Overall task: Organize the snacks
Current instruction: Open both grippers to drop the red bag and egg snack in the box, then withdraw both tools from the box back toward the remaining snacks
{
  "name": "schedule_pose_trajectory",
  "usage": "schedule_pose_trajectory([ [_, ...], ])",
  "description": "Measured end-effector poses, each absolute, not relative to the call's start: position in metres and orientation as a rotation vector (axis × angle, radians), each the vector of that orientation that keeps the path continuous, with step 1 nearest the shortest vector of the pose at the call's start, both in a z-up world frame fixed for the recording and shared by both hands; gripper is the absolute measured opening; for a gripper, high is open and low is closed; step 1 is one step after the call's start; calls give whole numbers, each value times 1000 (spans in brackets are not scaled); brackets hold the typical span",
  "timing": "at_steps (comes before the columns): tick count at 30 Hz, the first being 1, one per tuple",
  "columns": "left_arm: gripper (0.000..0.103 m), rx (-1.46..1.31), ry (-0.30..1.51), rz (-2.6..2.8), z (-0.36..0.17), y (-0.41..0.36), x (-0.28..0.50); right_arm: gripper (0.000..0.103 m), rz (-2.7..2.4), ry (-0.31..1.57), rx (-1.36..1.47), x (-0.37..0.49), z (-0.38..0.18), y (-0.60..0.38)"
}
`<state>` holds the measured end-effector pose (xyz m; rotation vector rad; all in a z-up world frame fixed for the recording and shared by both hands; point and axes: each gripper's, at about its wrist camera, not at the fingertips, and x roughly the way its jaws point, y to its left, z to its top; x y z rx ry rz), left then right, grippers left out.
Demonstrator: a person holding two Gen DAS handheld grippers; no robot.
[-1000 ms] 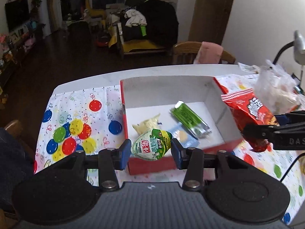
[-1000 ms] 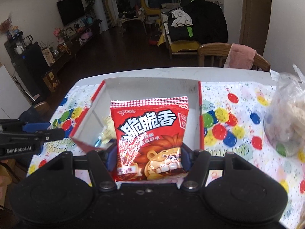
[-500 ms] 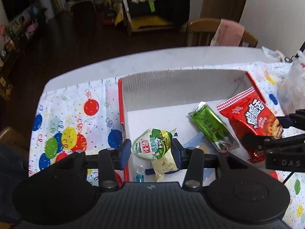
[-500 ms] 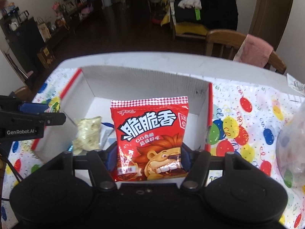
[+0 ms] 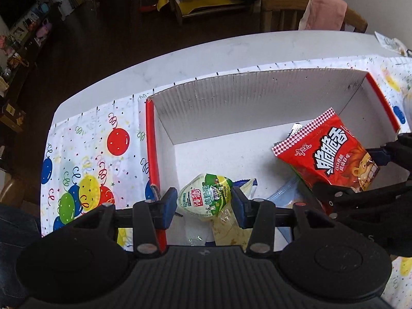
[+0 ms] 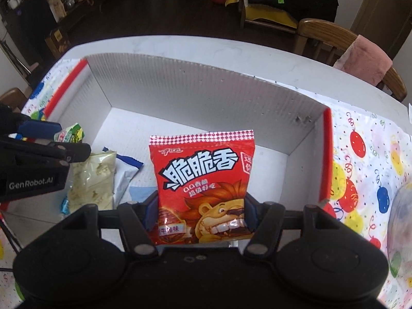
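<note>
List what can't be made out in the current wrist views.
- Right wrist view: red snack bag hides the box floor behind it.
- Left wrist view: green-and-white packet and left gripper cover the snacks beneath.
- Right wrist view: clear bag is blurred and cut off at the right edge.

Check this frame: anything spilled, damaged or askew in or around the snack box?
Nothing stands out. The white cardboard box with red edges sits intact on the balloon-print tablecloth; loose snack packets lie inside, none torn or spilled.
</note>
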<state>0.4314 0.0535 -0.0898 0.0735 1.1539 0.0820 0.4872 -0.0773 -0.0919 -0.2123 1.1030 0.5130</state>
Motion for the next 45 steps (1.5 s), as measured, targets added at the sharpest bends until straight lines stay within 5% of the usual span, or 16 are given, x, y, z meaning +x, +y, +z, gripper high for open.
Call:
schedule_pose_trajectory([
  [19,46,87,1174,101,-90,52,433,67,488,1114,-208,490,-100,-72],
  [23,47,62,1173,102,-88,55,430,77,490,1089,-172,486,-93,-81],
  [45,50,5,1054,51,-54,54,376,84,558,970,-18,423,-30,-136],
])
